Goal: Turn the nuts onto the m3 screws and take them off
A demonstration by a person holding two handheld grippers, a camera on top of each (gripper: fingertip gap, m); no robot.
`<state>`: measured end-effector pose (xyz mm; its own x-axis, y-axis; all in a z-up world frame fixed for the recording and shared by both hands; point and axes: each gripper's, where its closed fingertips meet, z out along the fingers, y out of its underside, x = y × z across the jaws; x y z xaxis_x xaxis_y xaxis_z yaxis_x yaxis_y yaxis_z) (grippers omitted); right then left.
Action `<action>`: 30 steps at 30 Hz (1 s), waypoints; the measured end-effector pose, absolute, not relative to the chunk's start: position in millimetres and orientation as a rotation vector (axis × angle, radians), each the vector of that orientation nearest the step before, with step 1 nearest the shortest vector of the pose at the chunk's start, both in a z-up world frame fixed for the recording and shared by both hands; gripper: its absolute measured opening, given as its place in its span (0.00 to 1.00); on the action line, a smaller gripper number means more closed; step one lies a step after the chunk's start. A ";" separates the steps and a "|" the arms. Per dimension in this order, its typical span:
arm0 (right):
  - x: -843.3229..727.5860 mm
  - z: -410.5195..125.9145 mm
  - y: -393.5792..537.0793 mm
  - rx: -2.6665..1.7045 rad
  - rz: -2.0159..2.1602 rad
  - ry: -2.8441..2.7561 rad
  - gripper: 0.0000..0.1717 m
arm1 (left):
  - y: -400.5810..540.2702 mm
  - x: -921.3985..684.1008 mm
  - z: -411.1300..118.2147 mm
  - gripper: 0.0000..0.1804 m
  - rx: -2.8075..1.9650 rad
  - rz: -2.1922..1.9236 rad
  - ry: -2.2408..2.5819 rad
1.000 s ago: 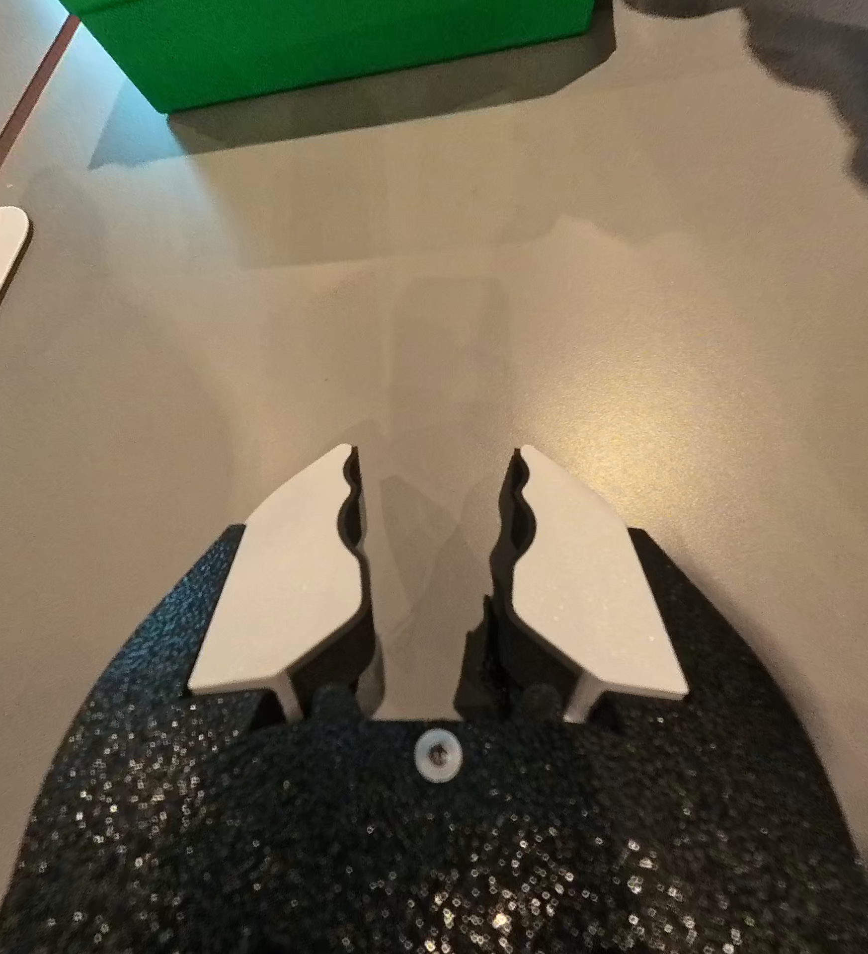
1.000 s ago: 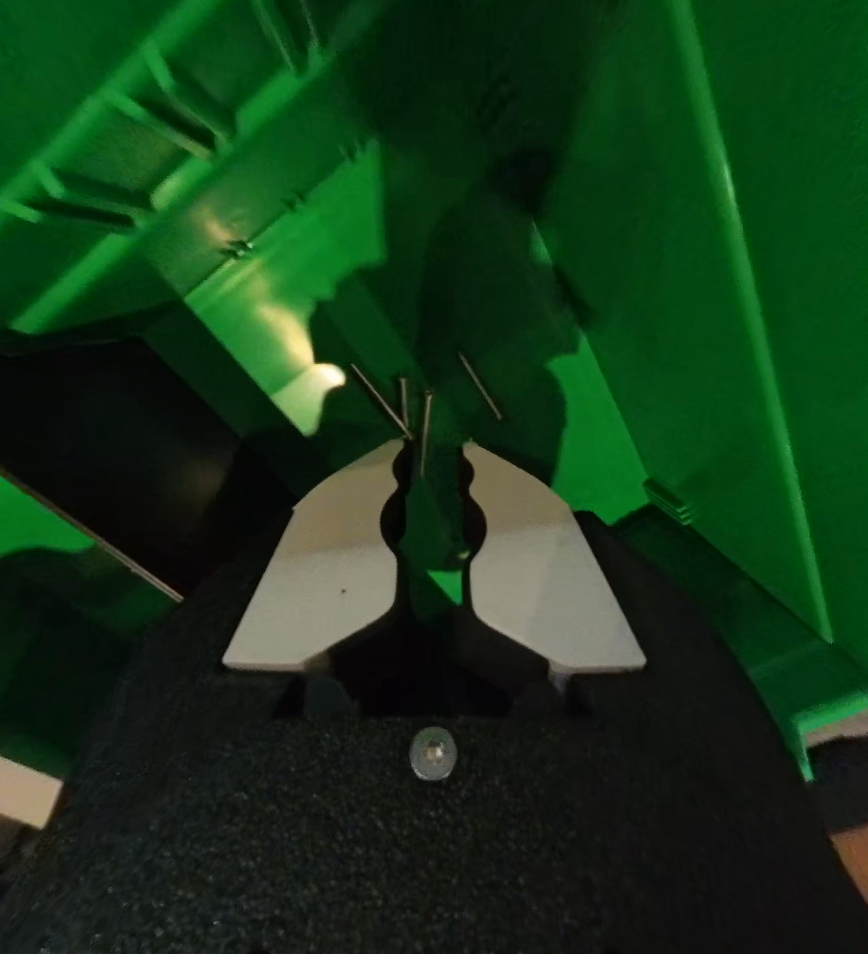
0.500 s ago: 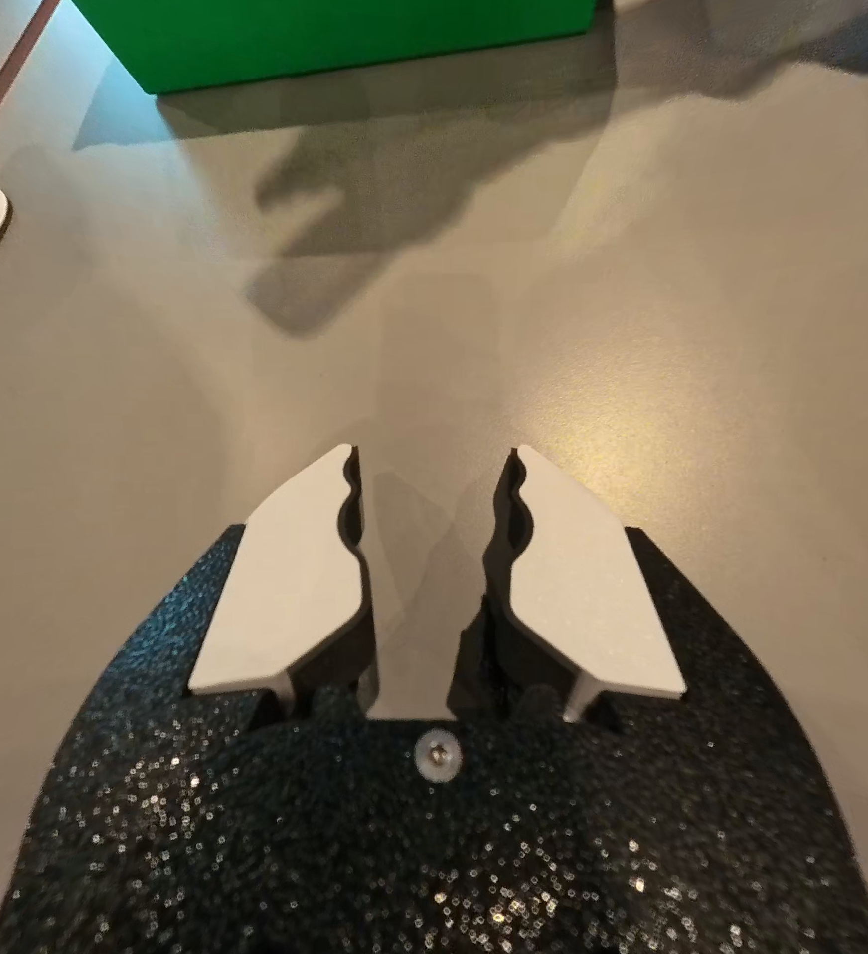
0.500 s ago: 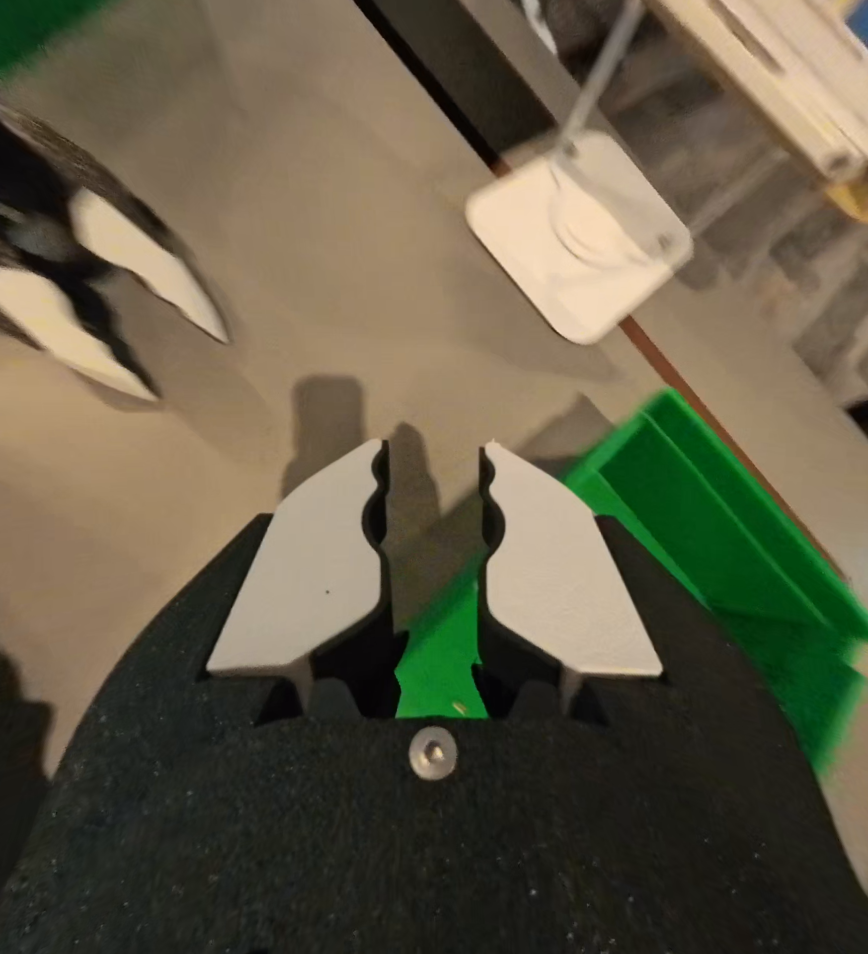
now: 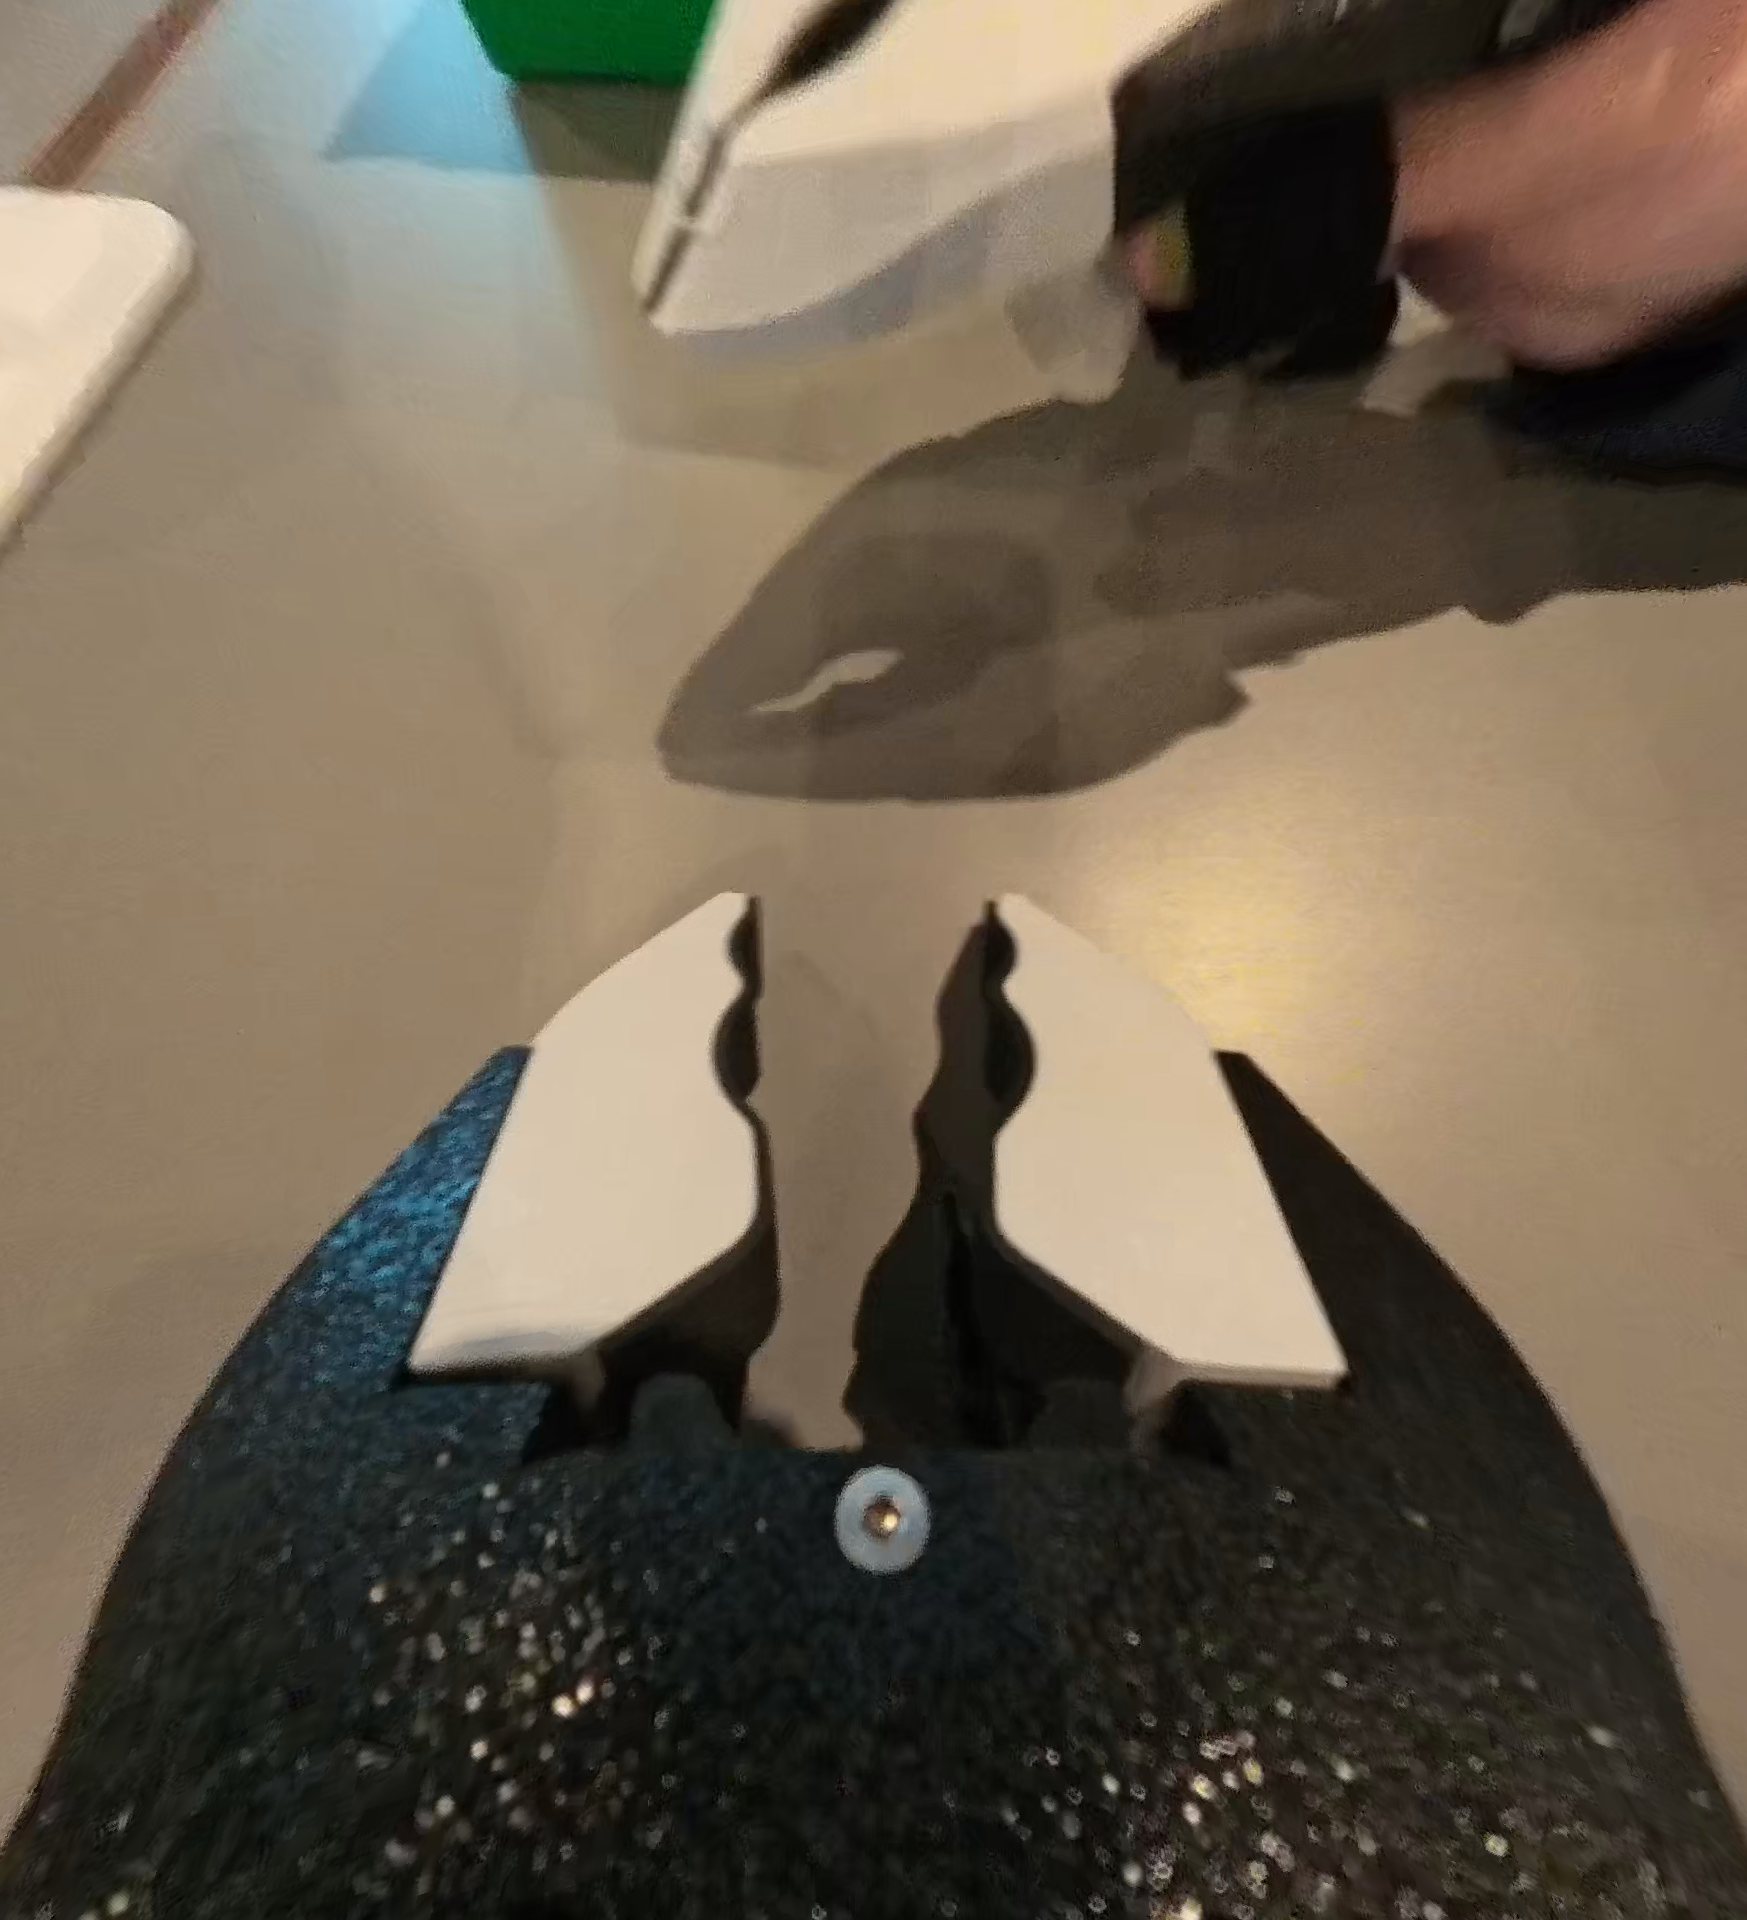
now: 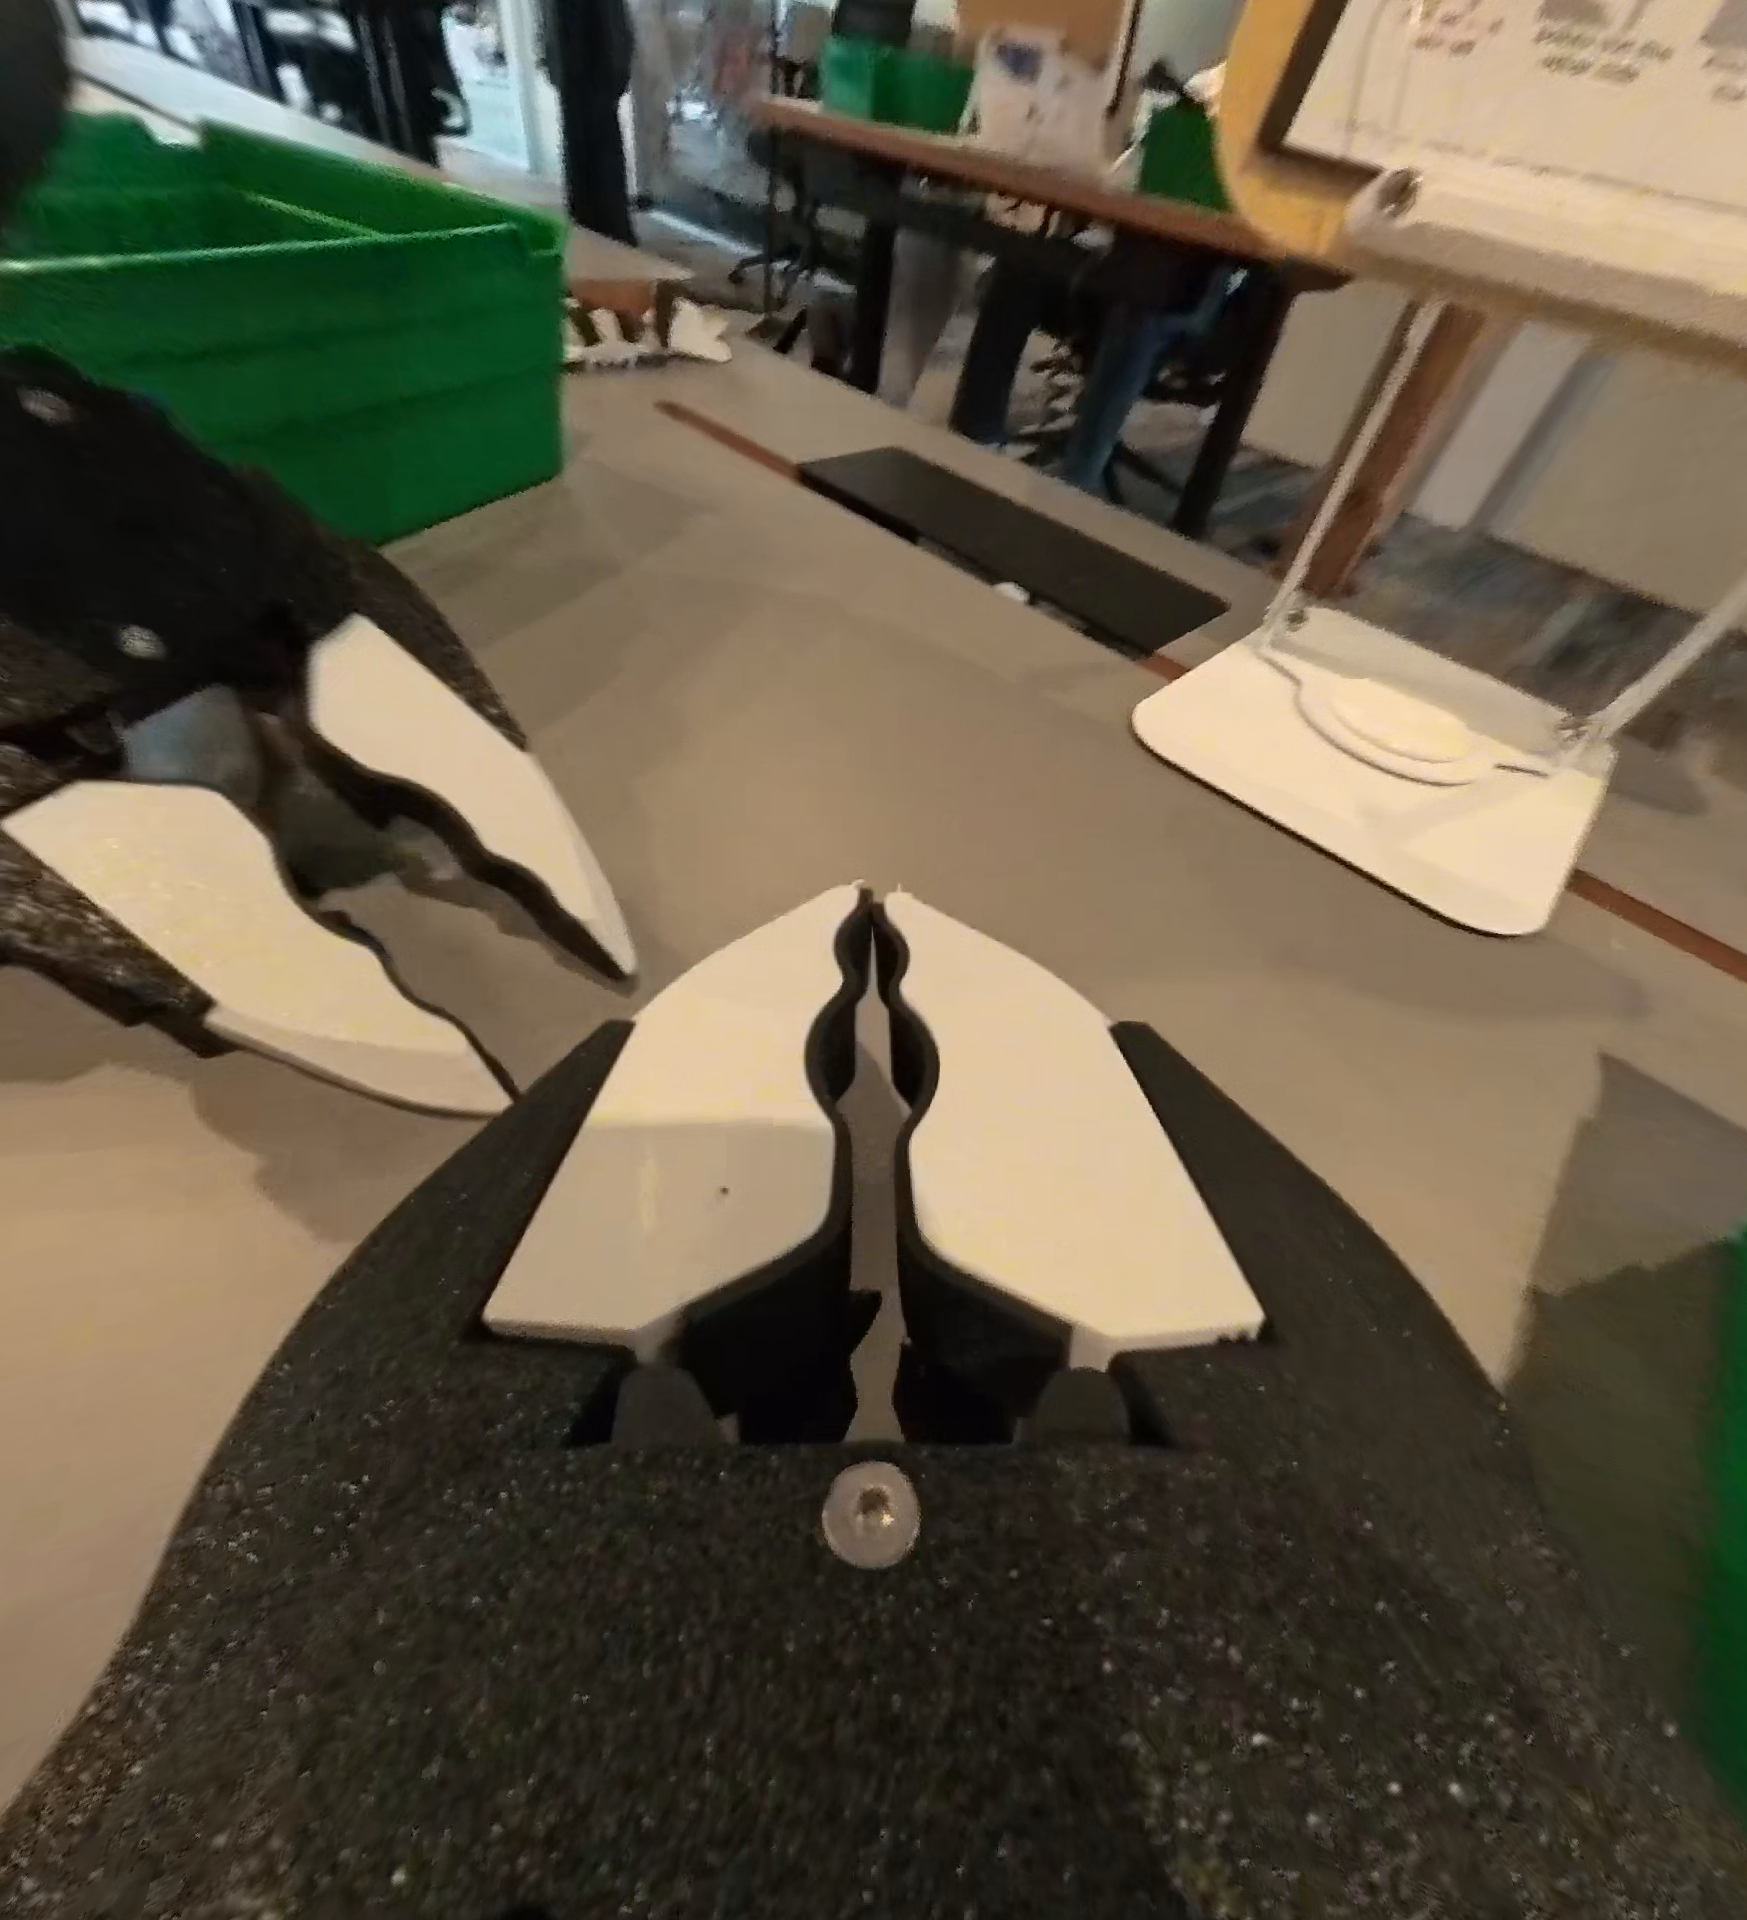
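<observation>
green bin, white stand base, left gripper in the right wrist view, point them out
green bin (image 6: 329, 343), right wrist view, front wall
white stand base (image 6: 1388, 821), right wrist view, flat plate
left gripper (image 6: 568, 1029), right wrist view, between its open fingers

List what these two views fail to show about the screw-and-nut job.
- Screws and nuts: none can be made out in either view.
- Green bin: its inside is hidden by its own walls in the right wrist view; cut off by the top edge in the left.
- Right gripper: tips together; anything pinched is too small to tell.
</observation>
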<state>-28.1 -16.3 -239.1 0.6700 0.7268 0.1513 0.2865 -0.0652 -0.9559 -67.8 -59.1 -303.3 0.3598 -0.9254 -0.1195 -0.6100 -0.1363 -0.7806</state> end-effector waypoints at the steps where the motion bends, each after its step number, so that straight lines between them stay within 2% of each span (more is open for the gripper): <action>1: -24.6 -239.2 -14.2 -1.628 0.409 -0.820 0.00 | -57.4 -68.7 -299.6 0.18 -1.822 -0.496 1.321; 6: -21.9 -230.3 -17.7 -1.512 0.320 -0.810 0.00 | -52.2 -73.1 -280.8 0.00 -1.737 -0.513 1.207; 14: -24.1 -228.6 -19.9 -1.434 0.211 -0.855 0.00 | -37.0 -91.9 -246.1 0.00 -1.667 -0.535 0.962; 21: -22.8 -222.3 -22.8 -1.363 0.158 -0.853 0.00 | -39.4 -159.2 -162.9 0.00 -1.580 -0.149 0.738; 25: -23.7 -219.0 -25.1 -1.312 0.107 -0.861 0.00 | -43.5 -225.5 -142.1 0.00 -1.689 0.120 0.603; 26: -24.1 -218.1 -25.9 -1.302 0.097 -0.862 0.00 | -43.9 -237.4 -142.4 0.10 -1.736 0.117 0.574; 27: -24.9 -217.7 -26.8 -1.293 0.093 -0.866 0.00 | -42.7 -250.4 -144.4 0.25 -1.796 0.104 0.521; 29: -26.7 -217.3 -28.2 -1.281 0.088 -0.875 0.00 | -38.6 -278.7 -157.7 0.42 -1.954 0.087 0.390; 30: -27.2 -217.2 -28.6 -1.278 0.086 -0.877 0.00 | -37.3 -292.7 -167.5 0.48 -2.034 0.087 0.330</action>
